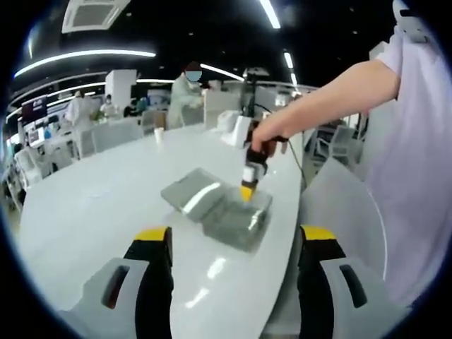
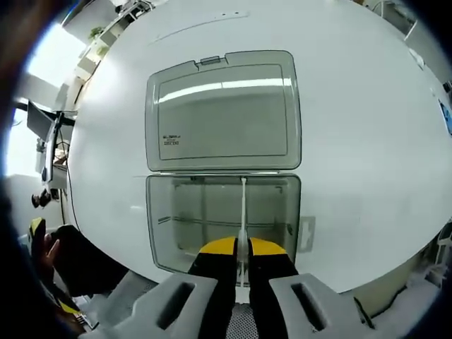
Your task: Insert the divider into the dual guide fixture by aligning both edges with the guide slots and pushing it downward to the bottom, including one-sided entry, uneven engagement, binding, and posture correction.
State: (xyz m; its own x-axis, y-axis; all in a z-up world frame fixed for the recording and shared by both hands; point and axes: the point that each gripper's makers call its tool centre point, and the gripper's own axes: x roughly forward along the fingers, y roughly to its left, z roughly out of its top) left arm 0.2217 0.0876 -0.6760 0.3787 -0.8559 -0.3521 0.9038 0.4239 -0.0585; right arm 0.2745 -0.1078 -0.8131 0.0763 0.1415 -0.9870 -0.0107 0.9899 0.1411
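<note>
- Where the right gripper view looks down, we see the right hand-held gripper [image 2: 242, 248] clamped on the thin divider [image 2: 244, 212], which stands upright inside the clear fixture box [image 2: 162, 219] at 6 o'clock.
- The open lid [image 2: 223, 109] lies flat at 12 o'clock on the white bench [image 2: 367, 141].
- Our left hand-held gripper [image 1: 236, 244] hovers with jaws spread, empty, near the box [image 1: 236, 219].
</note>
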